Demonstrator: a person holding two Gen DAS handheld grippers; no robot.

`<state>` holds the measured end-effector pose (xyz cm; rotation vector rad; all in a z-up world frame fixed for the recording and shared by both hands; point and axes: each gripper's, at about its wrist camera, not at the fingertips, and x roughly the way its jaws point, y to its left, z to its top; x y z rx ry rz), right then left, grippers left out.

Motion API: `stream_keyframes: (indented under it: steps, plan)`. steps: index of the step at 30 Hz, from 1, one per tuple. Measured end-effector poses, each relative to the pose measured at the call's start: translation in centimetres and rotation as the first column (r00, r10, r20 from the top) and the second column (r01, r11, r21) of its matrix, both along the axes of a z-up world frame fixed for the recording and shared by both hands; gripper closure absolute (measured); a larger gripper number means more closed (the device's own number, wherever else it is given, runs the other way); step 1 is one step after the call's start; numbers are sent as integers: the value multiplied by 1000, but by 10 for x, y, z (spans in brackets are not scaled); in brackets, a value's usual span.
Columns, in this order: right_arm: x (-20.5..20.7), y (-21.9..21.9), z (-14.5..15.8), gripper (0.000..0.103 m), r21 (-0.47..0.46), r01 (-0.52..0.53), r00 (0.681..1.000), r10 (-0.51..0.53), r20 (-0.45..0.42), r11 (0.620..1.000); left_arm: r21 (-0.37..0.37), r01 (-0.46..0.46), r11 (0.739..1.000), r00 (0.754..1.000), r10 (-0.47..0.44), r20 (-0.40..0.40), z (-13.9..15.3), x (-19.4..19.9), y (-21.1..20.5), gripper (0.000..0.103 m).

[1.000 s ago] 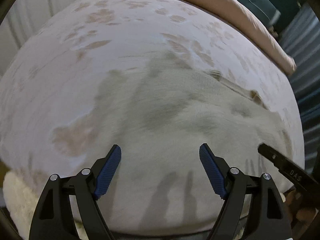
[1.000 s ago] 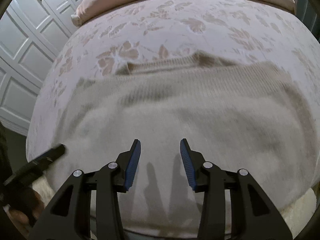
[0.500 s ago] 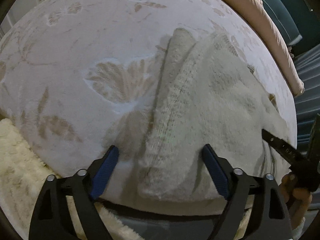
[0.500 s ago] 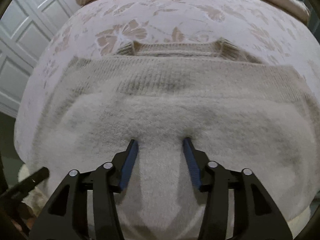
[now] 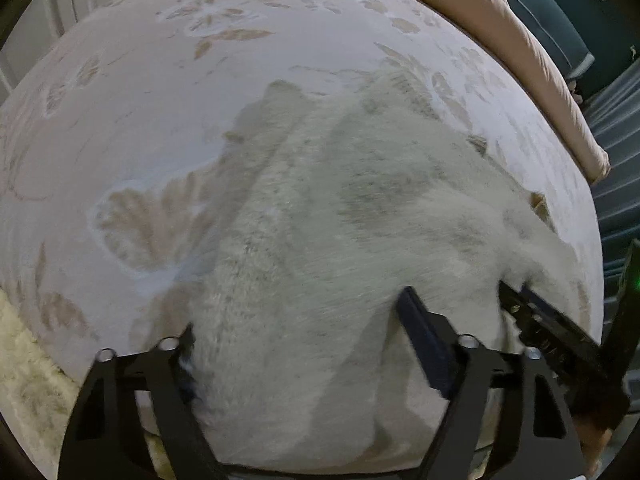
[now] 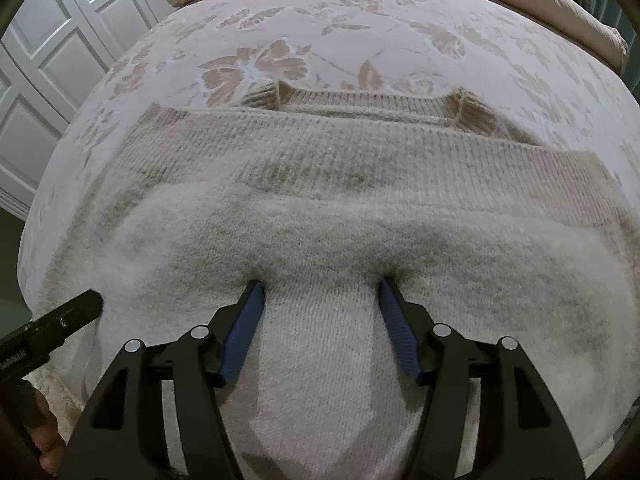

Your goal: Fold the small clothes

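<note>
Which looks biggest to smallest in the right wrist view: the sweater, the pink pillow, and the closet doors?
1. Sweater, largest by far, partly because it is nearest the camera.
2. Closet doors.
3. Pink pillow, a thin strip; its rank against the doors is unsure, since both are cropped.

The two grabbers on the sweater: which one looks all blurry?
The left gripper looks smeared, fuzzy sweater between its fingers. The right gripper looks sharp, its blue pads clear.

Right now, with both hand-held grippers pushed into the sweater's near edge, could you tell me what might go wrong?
1. The right hand-held gripper is open around a wide bunch of the sweater; closing may pinch several layers.
2. The left hand-held gripper view is blurred, so its bite is uncertain.
3. Lifting unevenly could skew the fold on the floral bedspread.
</note>
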<state>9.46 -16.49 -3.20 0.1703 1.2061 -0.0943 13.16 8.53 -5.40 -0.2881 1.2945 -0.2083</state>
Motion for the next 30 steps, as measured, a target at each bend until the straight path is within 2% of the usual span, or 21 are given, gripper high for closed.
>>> stream_keyframes:
  steps: [7, 8, 9, 10, 13, 16, 22, 24, 26, 28, 30]
  plan:
    - [-6, 0, 0, 43, 6, -12, 999, 12, 35, 1000, -4, -10, 1000, 1000, 10, 18, 18, 1, -2, 63]
    - [-7, -1, 1, 43, 12, -14, 999, 13, 40, 1000, -5, -9, 1000, 1000, 9, 21, 20, 2, -4, 70]
    - [-7, -2, 1, 43, 17, -15, 999, 14, 42, 1000, -4, -9, 1000, 1000, 9, 26, 23, 2, -4, 82]
    - [-9, -3, 3, 43, 26, -13, 999, 12, 47, 1000, -8, -4, 1000, 999, 4, 35, 27, 2, -6, 86]
    - [-18, -12, 14, 43, 106, 11, 997, -19, 78, 994, -21, 20, 1000, 998, -18, 66, 41, 1, -14, 89]
    - [-37, -27, 27, 43, 180, 59, 990, -80, 114, 982, -8, 28, 1000, 996, -27, 86, 49, 1, -20, 90]
    - [-86, -57, 46, 43, 174, 116, 980, -141, 140, 978, 41, -91, 995, 996, 91, -3, 19, 2, 12, 82]
    - [-99, -63, 48, 43, 168, 125, 979, -149, 137, 978, 24, -142, 990, 990, 142, -7, 12, -4, 28, 61]
    - [-108, -65, 45, 43, 161, 119, 983, -139, 119, 980, 39, -193, 980, 981, 193, 2, 8, -9, 36, 44]
    - [-110, -63, 38, 43, 150, 111, 985, -129, 111, 982, 30, -195, 980, 981, 195, 4, 2, -9, 36, 43]
    - [-111, -61, 34, 43, 129, 105, 987, -119, 111, 986, -24, -183, 983, 983, 183, 7, -4, -7, 32, 44]
